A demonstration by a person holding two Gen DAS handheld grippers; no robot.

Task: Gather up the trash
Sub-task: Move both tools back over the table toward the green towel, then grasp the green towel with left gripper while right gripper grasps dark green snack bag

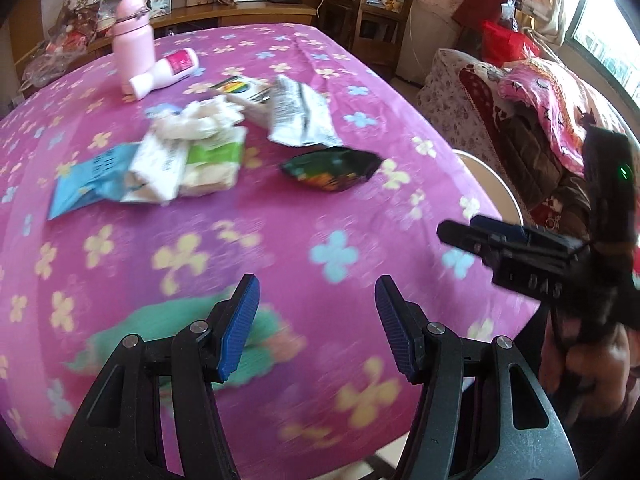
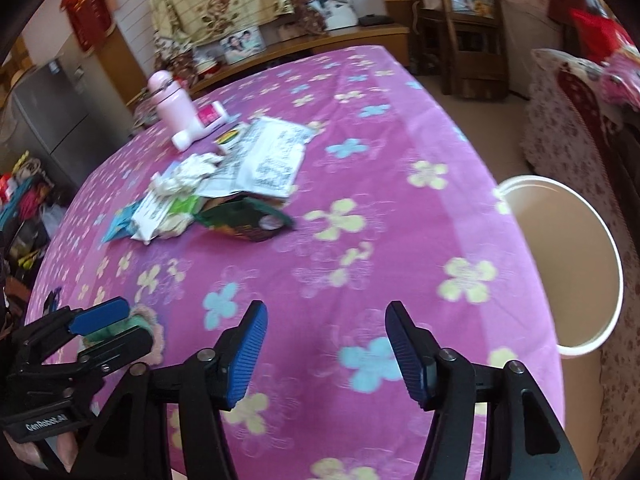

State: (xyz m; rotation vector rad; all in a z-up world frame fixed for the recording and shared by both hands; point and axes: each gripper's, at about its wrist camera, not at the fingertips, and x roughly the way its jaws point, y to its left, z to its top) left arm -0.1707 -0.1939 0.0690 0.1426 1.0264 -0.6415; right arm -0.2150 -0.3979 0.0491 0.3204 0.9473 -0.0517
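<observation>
From the left wrist view, the left claw [image 1: 317,322] hangs with its blue pads apart and nothing between them, over the table's pink flower-printed cloth [image 1: 280,232]; ahead and a little left lies the heap of crumpled paper and plastic wrappers [image 1: 188,148], a dark green snack bag [image 1: 332,170] at its right edge, a pink bottle [image 1: 134,48] beyond, and the right claw [image 1: 480,236] off to the right. From the right wrist view, the right claw [image 2: 326,346] likewise gapes empty, the heap ahead-left, a white round bin [image 2: 600,240] to its right
</observation>
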